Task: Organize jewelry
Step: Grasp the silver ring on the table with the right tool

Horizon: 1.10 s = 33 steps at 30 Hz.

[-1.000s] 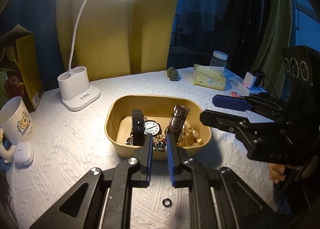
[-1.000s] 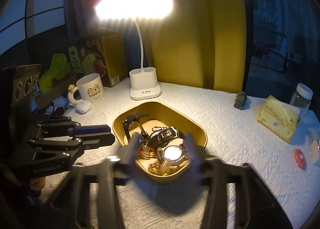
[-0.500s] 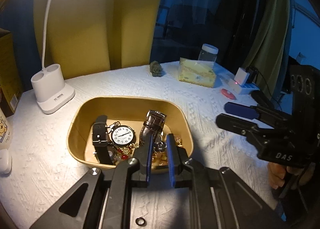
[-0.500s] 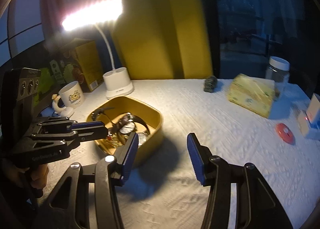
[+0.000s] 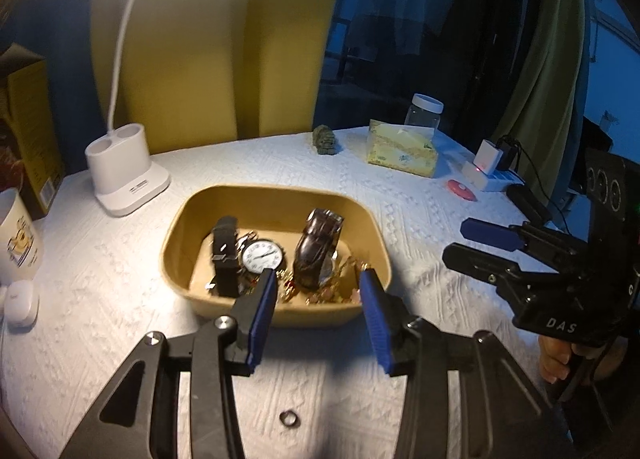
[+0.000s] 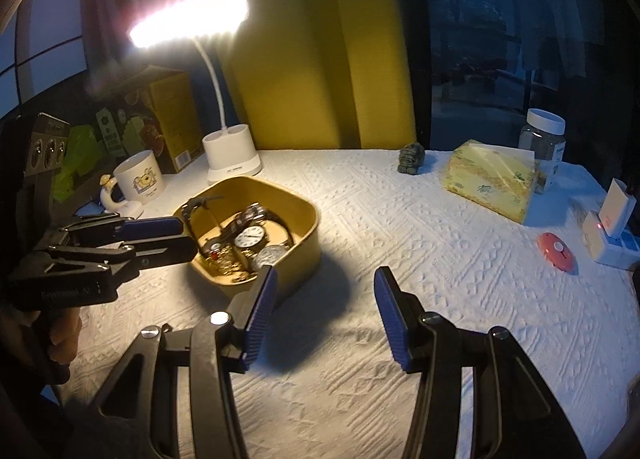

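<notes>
A tan tray [image 5: 176, 235] [image 6: 308, 215] on the white tablecloth holds a black-strap watch [image 5: 226, 255], a white-faced watch [image 5: 262, 257] [image 6: 250, 237], a brown-strap watch [image 5: 316, 245] and gold chains [image 5: 332, 291]. A small dark ring [image 5: 289, 417] lies on the cloth below my left gripper. My left gripper [image 5: 318, 313] is open and empty, just in front of the tray's near rim. My right gripper [image 6: 324, 315] is open and empty over bare cloth to the right of the tray; it also shows in the left wrist view [image 5: 472, 243].
A white desk lamp [image 5: 124, 175] [image 6: 232, 161] stands behind the tray. A mug [image 6: 140, 181], an earbud case [image 5: 20, 301] and a yellow box [image 6: 170, 119] are at the left. A figurine [image 6: 412, 157], tissue pack [image 6: 490, 181], jar [image 6: 542, 139], red disc [image 6: 558, 251] and chargers [image 6: 610, 227] are at the right.
My left gripper has opened from shut and drawn back a little from the tray. My right gripper stays open and has swung slightly back toward the tray.
</notes>
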Available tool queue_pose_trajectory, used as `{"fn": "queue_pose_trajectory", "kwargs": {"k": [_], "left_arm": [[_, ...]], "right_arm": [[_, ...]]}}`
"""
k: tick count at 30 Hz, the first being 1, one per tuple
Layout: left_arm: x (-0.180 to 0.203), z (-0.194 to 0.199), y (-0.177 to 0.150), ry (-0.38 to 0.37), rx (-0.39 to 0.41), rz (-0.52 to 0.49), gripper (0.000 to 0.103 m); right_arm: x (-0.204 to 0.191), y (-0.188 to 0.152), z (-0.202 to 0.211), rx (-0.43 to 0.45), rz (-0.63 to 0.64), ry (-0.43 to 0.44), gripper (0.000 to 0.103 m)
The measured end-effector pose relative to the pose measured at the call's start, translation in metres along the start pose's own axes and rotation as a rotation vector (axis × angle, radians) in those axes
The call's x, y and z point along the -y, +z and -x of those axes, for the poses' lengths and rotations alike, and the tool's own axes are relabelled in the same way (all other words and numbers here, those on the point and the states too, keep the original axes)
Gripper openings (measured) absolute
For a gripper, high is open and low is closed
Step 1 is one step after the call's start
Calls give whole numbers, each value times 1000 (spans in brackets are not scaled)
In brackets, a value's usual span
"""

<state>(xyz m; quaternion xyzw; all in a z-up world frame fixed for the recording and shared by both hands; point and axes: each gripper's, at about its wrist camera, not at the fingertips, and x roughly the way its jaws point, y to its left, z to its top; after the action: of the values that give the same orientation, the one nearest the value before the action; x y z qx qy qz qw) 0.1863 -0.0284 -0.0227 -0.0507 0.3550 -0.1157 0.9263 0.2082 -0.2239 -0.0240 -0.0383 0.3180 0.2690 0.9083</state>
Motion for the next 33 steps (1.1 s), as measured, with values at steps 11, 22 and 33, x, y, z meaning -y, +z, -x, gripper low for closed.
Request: {"fn": "queue_pose_trajectory", "kwargs": {"k": [11,22,33], "left_arm": [[-20,35,-34,7,27,45,42],[-34,65,-74,50,47,51,42],[-53,96,-114,83,57,93,42]], "right_arm": [[-43,-18,12,-25,48,4,48],[-87,-44,23,-60,89,3,48],[-130,-76,26,-114,118,45,48]]}}
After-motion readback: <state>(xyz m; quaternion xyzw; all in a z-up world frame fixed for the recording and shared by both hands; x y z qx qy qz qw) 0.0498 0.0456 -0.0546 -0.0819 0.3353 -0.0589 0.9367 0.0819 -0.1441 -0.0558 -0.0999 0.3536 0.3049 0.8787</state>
